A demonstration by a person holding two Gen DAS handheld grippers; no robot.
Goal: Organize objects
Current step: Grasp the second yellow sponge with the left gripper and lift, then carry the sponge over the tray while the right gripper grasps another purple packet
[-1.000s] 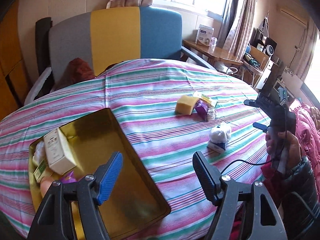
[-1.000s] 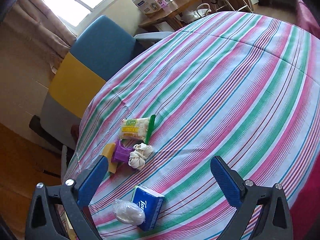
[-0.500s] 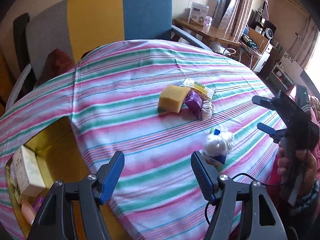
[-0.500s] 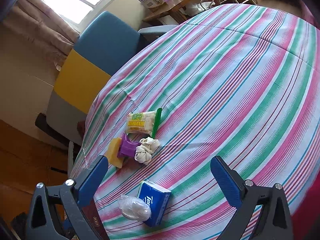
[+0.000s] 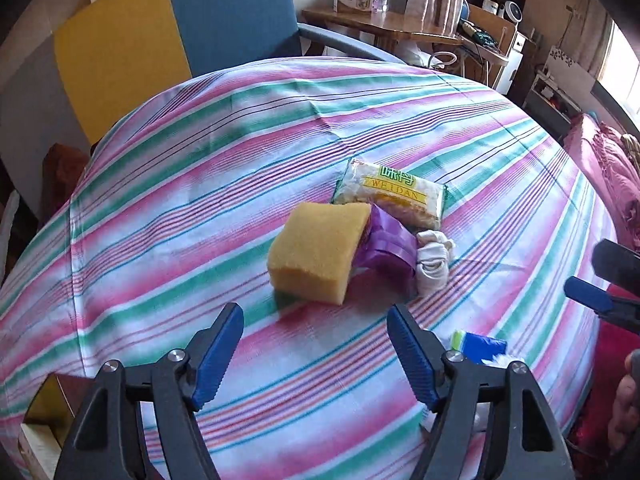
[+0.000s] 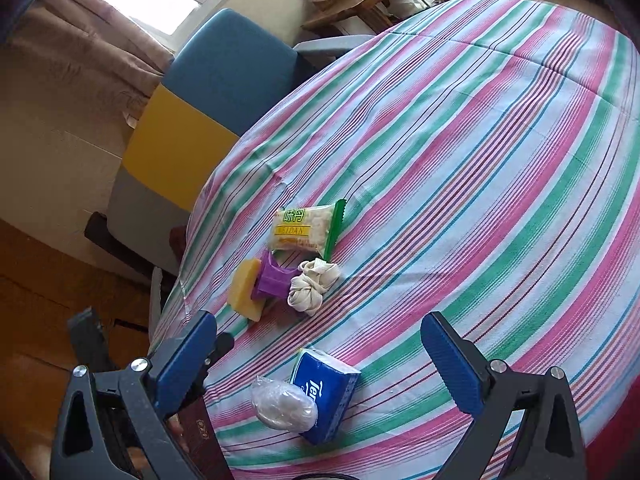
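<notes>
On the striped tablecloth (image 5: 200,184) lies a small pile: a yellow sponge (image 5: 318,254), a purple plastic piece (image 5: 388,244), a knotted white cloth (image 5: 432,260) and a snack packet (image 5: 394,196). My left gripper (image 5: 316,344) hovers just short of the sponge, its jaws opening, with nothing between them. My right gripper (image 6: 320,360) stands open above a blue tissue pack (image 6: 324,392) and a clear bag holding a white ball (image 6: 284,404), touching neither. The right wrist view shows the same pile farther off: sponge (image 6: 244,294), cloth (image 6: 312,288), packet (image 6: 304,228).
A corner of the gold tin (image 5: 40,412) shows at the bottom left. A blue, yellow and grey chair (image 5: 224,20) stands behind the table. A wooden side table (image 5: 360,20) with a box is at the back, and pink bedding (image 5: 608,168) is at the right.
My left gripper has swung from over the gold tin across the cloth and dropped close to the sponge pile. The right gripper has stayed nearly in place over the tissue pack.
</notes>
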